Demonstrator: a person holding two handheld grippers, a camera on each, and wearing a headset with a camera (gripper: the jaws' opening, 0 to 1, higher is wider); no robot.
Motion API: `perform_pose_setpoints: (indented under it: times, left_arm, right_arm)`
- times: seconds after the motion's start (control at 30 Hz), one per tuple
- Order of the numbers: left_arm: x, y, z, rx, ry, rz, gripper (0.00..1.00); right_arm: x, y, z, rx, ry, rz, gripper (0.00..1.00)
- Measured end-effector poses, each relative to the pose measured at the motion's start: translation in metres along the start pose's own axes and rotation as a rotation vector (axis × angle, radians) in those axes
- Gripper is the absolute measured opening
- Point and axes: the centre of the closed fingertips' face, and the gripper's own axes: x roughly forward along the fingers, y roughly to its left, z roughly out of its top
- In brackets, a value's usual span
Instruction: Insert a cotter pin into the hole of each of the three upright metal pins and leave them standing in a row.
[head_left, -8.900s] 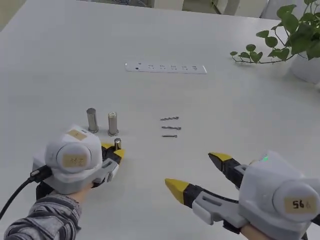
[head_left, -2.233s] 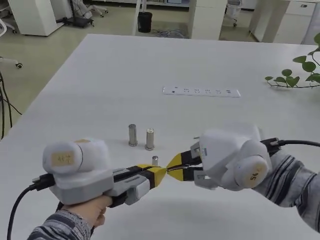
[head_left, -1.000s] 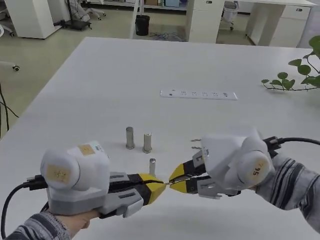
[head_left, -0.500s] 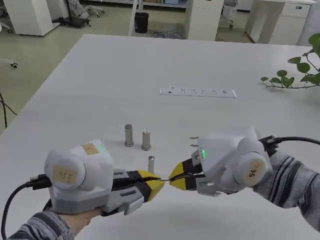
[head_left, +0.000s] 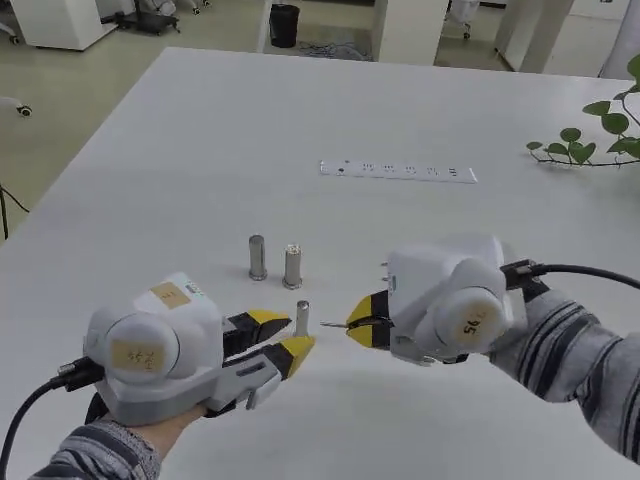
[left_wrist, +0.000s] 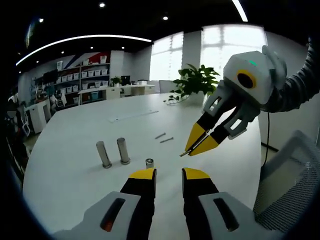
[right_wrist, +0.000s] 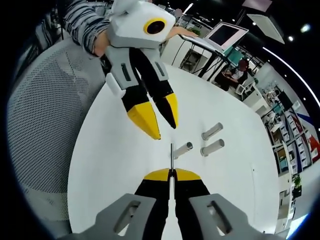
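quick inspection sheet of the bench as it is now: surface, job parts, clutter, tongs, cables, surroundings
surface: white table, no spills seen
job's things: left back pin, right back pin and near pin all upright; no cotter seen through any; spare cotter pins lie flat on the table
clutter: power strip; plant at the far right
tongs: left tongs open, near pin just ahead; right tongs shut on a cotter pin aimed at the near pin, not yet in
cables: right black cable; left black cable
surroundings: bin on the floor beyond the table
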Motion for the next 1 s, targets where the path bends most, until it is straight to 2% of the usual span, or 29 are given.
perform_pose_setpoints:
  times: [0.13,0.2,0.37,0.6,0.73,1.0]
  left_arm:
    - [0.005,0.010,-0.004,-0.003,0.006,0.064,0.21]
    - [0.009,0.014,-0.005,-0.014,-0.006,0.089,0.22]
    - [0.017,0.019,-0.009,-0.042,-0.009,0.106,0.22]
    - [0.031,0.025,-0.021,-0.031,0.034,0.143,0.24]
    - [0.039,0.027,-0.026,-0.031,0.055,0.160,0.23]
    - [0.052,0.033,-0.033,-0.064,0.078,0.199,0.20]
  right_arm:
    - [0.007,-0.006,-0.007,0.045,0.025,-0.018,0.00]
    - [0.012,-0.009,-0.010,0.071,0.033,-0.019,0.00]
    - [0.021,-0.014,-0.017,0.129,0.043,-0.019,0.00]
    - [0.031,-0.018,-0.027,0.188,0.052,-0.020,0.00]
    - [0.035,-0.019,-0.031,0.203,0.057,-0.009,0.00]
    - [0.041,-0.020,-0.028,0.201,0.051,0.005,0.00]
